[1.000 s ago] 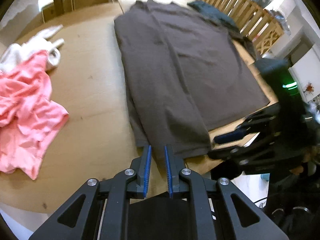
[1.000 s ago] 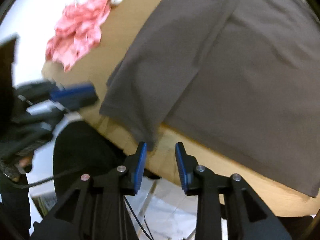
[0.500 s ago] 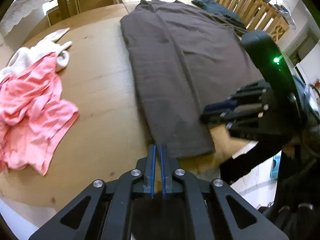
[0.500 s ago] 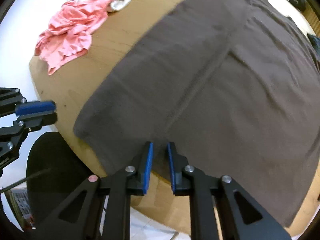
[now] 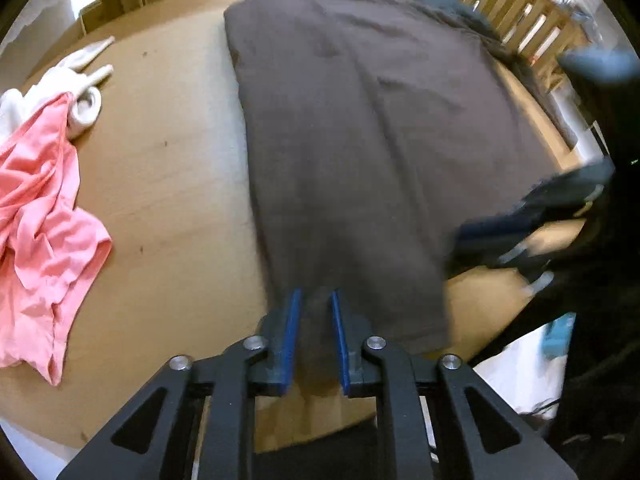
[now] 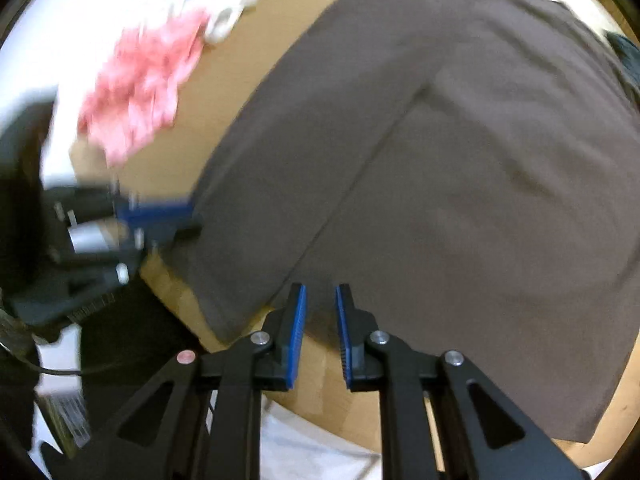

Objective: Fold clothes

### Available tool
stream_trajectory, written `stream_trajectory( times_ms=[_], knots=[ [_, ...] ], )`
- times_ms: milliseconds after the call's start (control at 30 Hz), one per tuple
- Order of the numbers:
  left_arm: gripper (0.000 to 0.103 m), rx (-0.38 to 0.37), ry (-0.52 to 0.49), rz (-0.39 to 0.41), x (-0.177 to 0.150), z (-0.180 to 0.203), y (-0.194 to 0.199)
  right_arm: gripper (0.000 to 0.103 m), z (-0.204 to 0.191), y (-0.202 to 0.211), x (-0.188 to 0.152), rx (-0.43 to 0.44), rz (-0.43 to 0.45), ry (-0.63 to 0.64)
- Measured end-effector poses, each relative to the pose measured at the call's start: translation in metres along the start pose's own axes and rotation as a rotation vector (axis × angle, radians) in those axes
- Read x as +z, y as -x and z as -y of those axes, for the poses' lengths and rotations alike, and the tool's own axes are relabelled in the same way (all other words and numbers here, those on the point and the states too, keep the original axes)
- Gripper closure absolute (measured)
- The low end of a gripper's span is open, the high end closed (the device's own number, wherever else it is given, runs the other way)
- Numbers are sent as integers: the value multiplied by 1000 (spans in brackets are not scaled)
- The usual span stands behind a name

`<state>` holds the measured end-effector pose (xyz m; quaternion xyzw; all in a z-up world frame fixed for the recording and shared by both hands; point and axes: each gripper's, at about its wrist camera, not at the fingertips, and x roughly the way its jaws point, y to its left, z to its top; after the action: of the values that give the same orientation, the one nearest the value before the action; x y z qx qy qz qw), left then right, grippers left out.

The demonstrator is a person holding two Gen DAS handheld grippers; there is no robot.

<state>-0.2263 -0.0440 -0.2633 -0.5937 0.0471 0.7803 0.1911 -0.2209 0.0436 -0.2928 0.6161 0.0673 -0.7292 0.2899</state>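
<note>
The dark grey-brown garment (image 5: pixel 360 152) lies flat on the wooden table (image 5: pixel 168 208), directly ahead of the left gripper (image 5: pixel 314 308), and extends away from it as a long panel; a lengthwise fold line runs through the cloth, visible from the right wrist view as a straight crease (image 6: pixel 360 168) leading diagonally up from the right gripper (image 6: pixel 320 304). The fabric looks smooth, with only faint ripples, and its near hem lies close to the table's near edge. The left gripper's blue-padded fingers (image 5: pixel 291 328) are spread, with the near hem lying between them (contact with the pads cannot be confirmed). The right gripper's jaws are likewise apart, straddling the hem close to the crease; whether they touch the cloth cannot be told. To the left of the left gripper, well apart from the dark garment, a crumpled pink garment (image 5: pixel 40 220) lies on the table, touching a white garment (image 5: pixel 76 92) beyond it. Ahead and to the right, a darker cloth item (image 5: pixel 440 0) lies against the far right edge of the grey-brown garment, beside a wooden slatted rail (image 5: pixel 532 28). The table surface is light brown wood with small dark specks. Both views are motion-blurred.
</note>
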Motion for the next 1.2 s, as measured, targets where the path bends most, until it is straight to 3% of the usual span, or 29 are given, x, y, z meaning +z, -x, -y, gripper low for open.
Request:
stream_trajectory(
  times_ms=[67,167,233,333,433,500,633,700,733,767,833,967,1200],
  knots=[
    [91,2,-8,15,5,3,8,84,22,20,13,-34,95,-33],
    [89,-15,-23,71,25,14,22,79,61,29,35,-117,161,-98],
    [88,-3,-53,97,44,24,21,79,85,27,32,-207,131,-129],
    [88,-3,-92,95,71,37,1,79,113,31,16,-234,122,-205],
    [88,-5,-121,63,74,50,-17,78,132,24,-10,-308,53,-221],
    [88,26,-141,24,76,55,-35,78,134,28,-31,-309,57,-185],
    [86,47,-172,31,66,59,-34,77,124,29,-67,-311,26,-92],
    [86,60,-166,15,61,58,-30,77,121,31,-78,-255,-31,-54],
    [87,68,-159,7,59,58,-26,77,129,40,-84,-200,-18,-96],
    [87,76,-152,-1,58,59,-23,77,137,50,-90,-150,0,-139],
    [87,66,-169,21,53,72,-6,77,165,86,-108,-147,117,-242],
    [87,-32,-237,93,48,130,26,58,232,157,-154,-226,336,-420],
    [85,-219,-394,135,72,274,28,55,359,224,-237,-273,468,-805]
  ],
)
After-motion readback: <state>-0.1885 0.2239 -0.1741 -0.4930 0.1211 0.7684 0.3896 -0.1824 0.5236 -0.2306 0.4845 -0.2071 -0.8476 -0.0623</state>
